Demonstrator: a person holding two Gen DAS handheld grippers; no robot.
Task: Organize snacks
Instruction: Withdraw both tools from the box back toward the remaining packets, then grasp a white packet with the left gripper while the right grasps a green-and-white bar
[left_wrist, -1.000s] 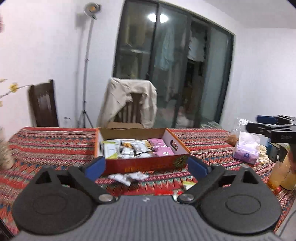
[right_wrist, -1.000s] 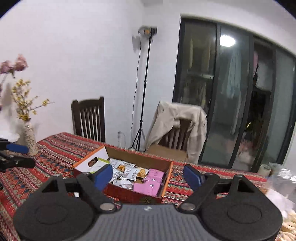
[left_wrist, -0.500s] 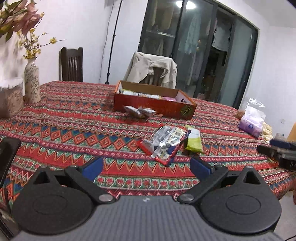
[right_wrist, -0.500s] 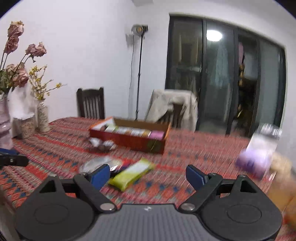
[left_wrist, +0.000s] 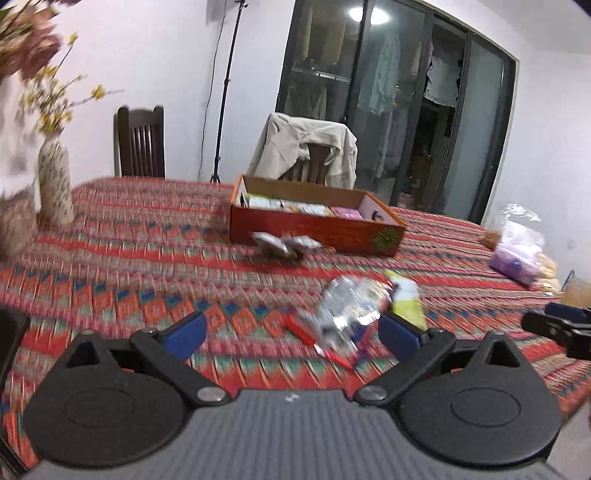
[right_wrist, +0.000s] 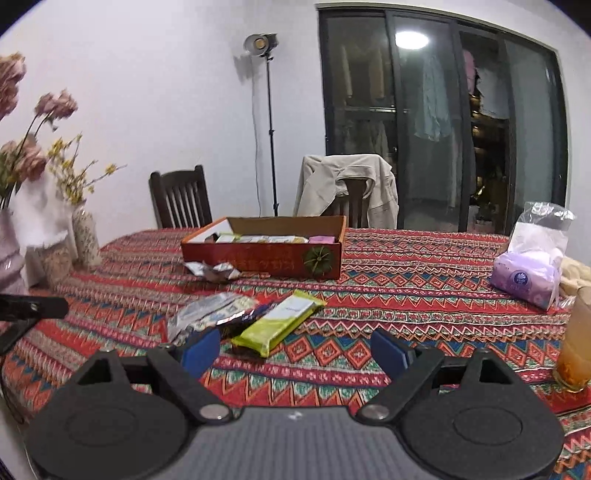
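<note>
Snack packets (right_wrist: 236, 317) loose on desk (right_wrist: 424, 280), red box (right_wrist: 266, 254) beyond; both hand-held grippers (right_wrist: 293, 349) (left_wrist: 291, 332) wide, empty; next, closing on lime bar (right_wrist: 280, 321).

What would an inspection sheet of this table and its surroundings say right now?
Surface: table under a red patterned cloth.
Job's things: open red box partly filled with snacks; small packets lie at its front; a green bar and a silvery pack lie nearer.
Clutter: purple tissue pack, drink cup, flower vase.
Grippers: left gripper open, holding nothing; right gripper open, holding nothing, with the near end of the green bar showing between its fingers.
Cables: a thin cord hangs beside the lamp stand.
Surroundings: two chairs, one with a jacket draped on it; dark glass doors.
</note>
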